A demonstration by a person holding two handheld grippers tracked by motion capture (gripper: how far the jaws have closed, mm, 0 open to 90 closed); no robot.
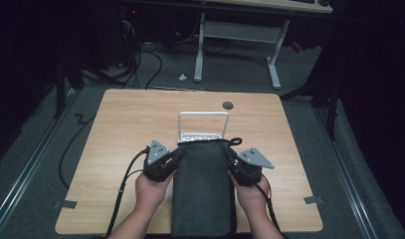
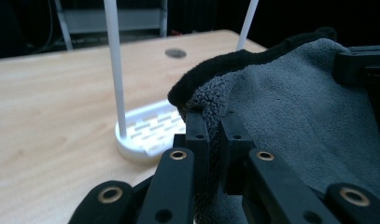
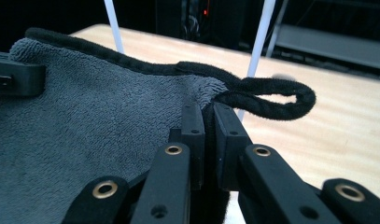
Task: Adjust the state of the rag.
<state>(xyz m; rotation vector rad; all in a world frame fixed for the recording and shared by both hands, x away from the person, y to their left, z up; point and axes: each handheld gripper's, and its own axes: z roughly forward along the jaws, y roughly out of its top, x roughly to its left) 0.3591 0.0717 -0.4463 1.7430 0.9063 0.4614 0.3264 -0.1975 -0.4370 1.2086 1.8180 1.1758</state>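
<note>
1. The grey towel point(image 1: 202, 189) lies lengthwise down the middle of the desk point(image 1: 115, 129), its near end reaching the edge closest to me and its far end lifted a little toward the white rack point(image 1: 203, 124).
2. My left hand-held gripper point(image 1: 171, 160) is clamped on the towel's far left corner; in the left gripper view the jaws pinch a fold of grey pile just below the black hem point(image 2: 234, 60).
3. My right hand-held gripper point(image 1: 234, 162) is clenched on the far right corner; in the right gripper view the jaws squeeze the cloth right beside the black hanging loop point(image 3: 271, 98), which sticks out past them.
4. I see the towel stretched fairly flat between the two grippers, its black-trimmed top edge running from one to the other.
5. The white rack stands just beyond that edge, its slotted base point(image 2: 148, 130) on the desk and its two thin uprights point(image 2: 115, 70) rising behind the cloth.
6. A small dark round disc point(image 1: 228, 105) sits on the desk farther back, past the rack.
</note>
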